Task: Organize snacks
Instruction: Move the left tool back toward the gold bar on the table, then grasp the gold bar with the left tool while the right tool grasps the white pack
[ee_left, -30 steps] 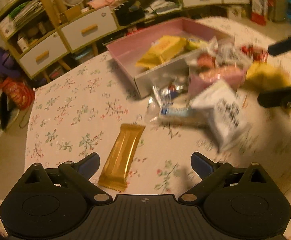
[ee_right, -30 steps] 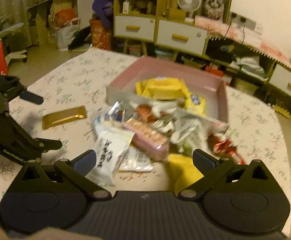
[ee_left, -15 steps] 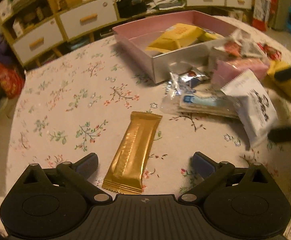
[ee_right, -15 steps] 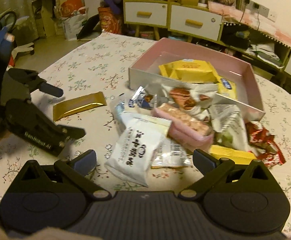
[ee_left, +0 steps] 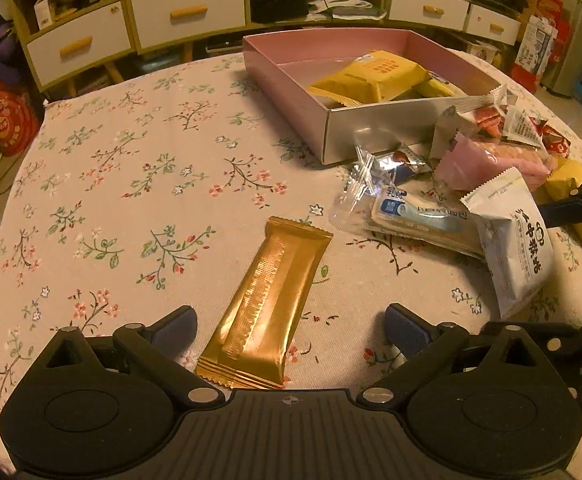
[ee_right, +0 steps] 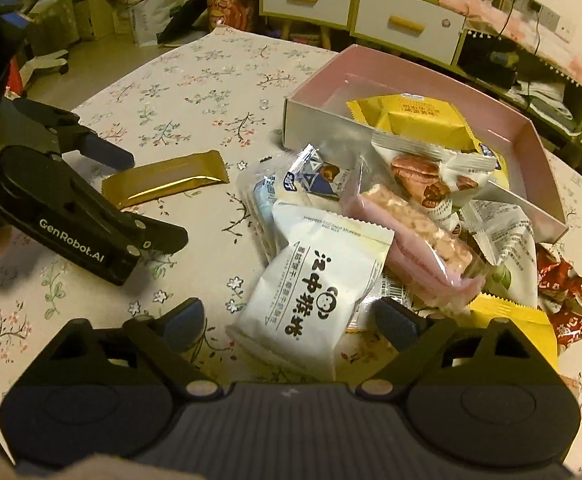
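The left hand-held gripper (ee_left: 289, 326) is spread wide over the gold bar (ee_left: 267, 304), which lies flat on the table (ee_left: 131, 184) between the pads, untouched. The right hand-held gripper (ee_right: 291, 316) is closing around the white packet (ee_right: 315, 284), not yet pinched. The pink box (ee_right: 547, 148) is near. The flat bar could be skidded from the pads; the puffy packet could be squeezed out, or neighbouring wrappers dragged along.

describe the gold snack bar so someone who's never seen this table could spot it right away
On the floral tablecloth, look left of the pink box and its heap of wrappers. The gold bar lies flat and alone between the left gripper's open fingers, the only long, plain metallic-gold wrapper.
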`<state>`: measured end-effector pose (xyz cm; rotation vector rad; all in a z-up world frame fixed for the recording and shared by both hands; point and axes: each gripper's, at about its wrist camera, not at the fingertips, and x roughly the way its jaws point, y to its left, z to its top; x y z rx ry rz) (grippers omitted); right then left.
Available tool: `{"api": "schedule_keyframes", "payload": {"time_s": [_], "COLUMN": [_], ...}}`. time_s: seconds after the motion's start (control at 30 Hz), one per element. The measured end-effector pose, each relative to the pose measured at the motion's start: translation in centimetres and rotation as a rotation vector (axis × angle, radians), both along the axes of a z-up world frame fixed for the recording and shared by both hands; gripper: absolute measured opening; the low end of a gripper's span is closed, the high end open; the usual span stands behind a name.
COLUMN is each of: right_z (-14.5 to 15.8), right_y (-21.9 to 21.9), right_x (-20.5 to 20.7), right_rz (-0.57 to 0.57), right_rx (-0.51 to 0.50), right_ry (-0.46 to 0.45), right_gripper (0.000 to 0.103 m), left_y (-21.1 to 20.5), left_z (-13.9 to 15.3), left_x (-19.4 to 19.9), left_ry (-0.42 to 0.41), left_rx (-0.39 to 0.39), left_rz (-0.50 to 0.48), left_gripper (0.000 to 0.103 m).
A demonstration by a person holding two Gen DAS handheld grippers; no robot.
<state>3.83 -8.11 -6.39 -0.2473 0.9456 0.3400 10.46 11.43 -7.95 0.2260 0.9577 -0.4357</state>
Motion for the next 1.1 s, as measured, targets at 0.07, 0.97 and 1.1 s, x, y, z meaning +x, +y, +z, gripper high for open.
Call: {"api": "schedule_keyframes", "payload": {"time_s": [0.07, 0.97, 1.1], "right_z": [0.1, 1.3, 1.6], "right_y": [0.0, -0.1, 0.1], "right_x": [0.0, 0.7, 0.7], "right_rz": [-0.007, -0.009, 0.006], "right_rx": [0.004, 0.023, 0.025], "right_ry": [-0.004, -0.050, -0.053], "right_gripper": [0.088, 0.042, 0.042], "left_y": [-0.1, -2.2, -2.4], "left_z": [0.1, 1.5, 1.6], "left_x": [0.1, 0.0, -0.1], "left_ry": [0.001, 0.022, 0.026], "left_rx": [0.000, 0.020, 0.020], "left_rz": [0.007, 0.097, 0.103], "left_gripper": [0.098, 0.030, 0.029]}}
